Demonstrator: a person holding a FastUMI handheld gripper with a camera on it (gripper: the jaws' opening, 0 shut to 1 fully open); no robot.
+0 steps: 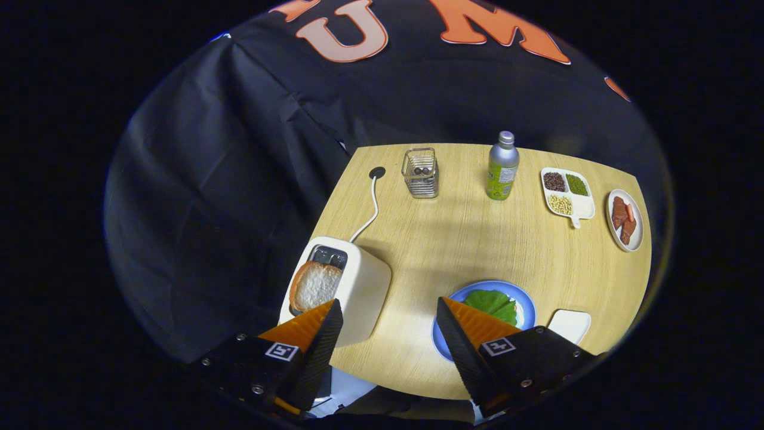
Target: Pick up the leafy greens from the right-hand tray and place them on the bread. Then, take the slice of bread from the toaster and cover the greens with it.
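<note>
A white toaster (352,292) stands at the table's near left corner with a slice of bread (314,285) sticking up from its slot. My gripper (389,313) hangs open above the table, its left finger just in front of that slice and over the toaster, nothing between the fingers. A blue plate (528,310) lies behind the right finger, which hides part of it. Leafy greens (492,301) lie flat on the plate; whatever is beneath them is hidden. A small white tray (570,325) sits right of the plate.
The toaster's white cord (370,209) runs back to a black grommet (376,172). Along the far edge stand a wire basket (421,173), a green bottle (502,167), a white divided dish of beans (567,192) and an oval plate of meat slices (625,220).
</note>
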